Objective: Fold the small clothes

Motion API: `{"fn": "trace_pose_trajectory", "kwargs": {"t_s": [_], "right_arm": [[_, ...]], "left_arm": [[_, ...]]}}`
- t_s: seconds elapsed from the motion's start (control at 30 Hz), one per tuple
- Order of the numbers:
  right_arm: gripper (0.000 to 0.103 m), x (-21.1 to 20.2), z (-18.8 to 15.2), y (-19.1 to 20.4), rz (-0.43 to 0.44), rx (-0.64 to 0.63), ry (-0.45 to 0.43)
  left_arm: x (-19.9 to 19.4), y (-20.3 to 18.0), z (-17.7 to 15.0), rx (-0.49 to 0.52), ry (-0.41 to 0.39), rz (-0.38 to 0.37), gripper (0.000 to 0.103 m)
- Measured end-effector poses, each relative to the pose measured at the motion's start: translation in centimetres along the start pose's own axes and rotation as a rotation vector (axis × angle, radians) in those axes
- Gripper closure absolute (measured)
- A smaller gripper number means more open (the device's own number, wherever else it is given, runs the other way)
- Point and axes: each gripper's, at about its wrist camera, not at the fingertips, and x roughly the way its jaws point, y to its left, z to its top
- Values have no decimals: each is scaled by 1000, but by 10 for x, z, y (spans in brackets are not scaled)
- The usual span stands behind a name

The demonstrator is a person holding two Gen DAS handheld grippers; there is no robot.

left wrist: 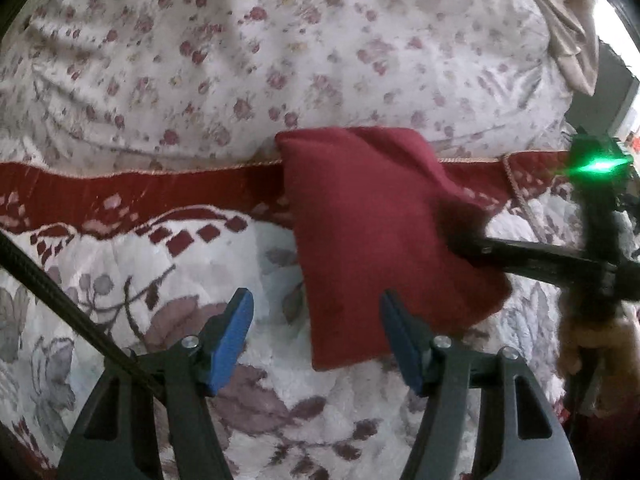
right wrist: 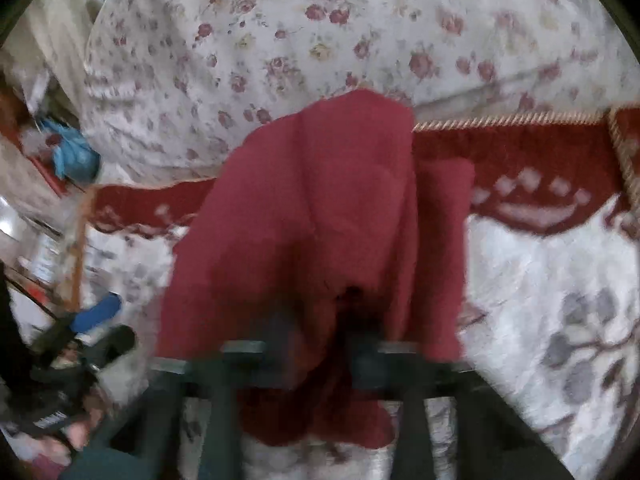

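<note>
Floral bedspread (left wrist: 120, 300) is carrying a maroon cloth (left wrist: 372, 240); right gripper (right wrist: 320, 344) is pinching its edge, left gripper (left wrist: 316, 332) gaping empty at six o'clock. Best dragging the fold flat, slowly.

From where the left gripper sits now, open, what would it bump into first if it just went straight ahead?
Most likely the dark red cloth. The left gripper is open, and the cloth's near edge lies just beyond its right blue finger, on the floral blanket. Depth is unclear, so it could brush the blanket first.

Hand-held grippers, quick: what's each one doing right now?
Left hand-held gripper: open, holding nothing.
Right hand-held gripper: shut on the dark red cloth.
</note>
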Motion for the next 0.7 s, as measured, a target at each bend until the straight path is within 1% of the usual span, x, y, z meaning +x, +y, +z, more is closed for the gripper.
{"fn": "trace_pose_trajectory", "kwargs": {"t_s": [0.07, 0.13, 0.2, 0.27, 0.33, 0.37, 0.4, 0.43, 0.47, 0.5, 0.6, 0.63, 0.7], "right_arm": [[90, -17, -8, 1, -6, -19, -30], [92, -30, -18, 0, -60, -50, -52], [92, -21, -23, -6, -91, -56, -17], [90, -22, -22, -10, -45, -28, -30], [75, -37, -15, -18, 24, 35, -72], [53, -43, -11, -21, 35, 57, -96], [37, -48, -5, -25, 34, 80, -124], [33, -51, 3, -29, 21, 104, -149], [31, -48, 12, -33, 1, 132, -160], [31, -41, 21, -35, -7, 154, -157], [31, 2, 48, -41, 24, 222, -95], [34, 12, 52, -43, 27, 233, -77], [59, 29, 58, -41, 37, 233, -65]], "left_arm": [[2, -2, -2, 5, 5, -5, 39], [8, -11, 0, 8, -1, 6, 37], [16, -14, 2, 17, 6, 29, 37], [29, -17, 3, 28, 9, 50, 37], [34, -16, 2, 25, 8, 56, 37], [36, -15, 1, 24, 3, 51, 37], [38, -14, 1, 25, 0, 47, 35], [40, -13, 1, 25, -1, 45, 33], [42, -12, 1, 23, -2, 41, 33], [43, -11, 2, 20, -3, 35, 32], [48, -9, 3, 5, -1, 24, 30], [48, -10, 4, 7, 1, 22, 30], [50, -9, 5, 8, 0, 22, 29]]}}
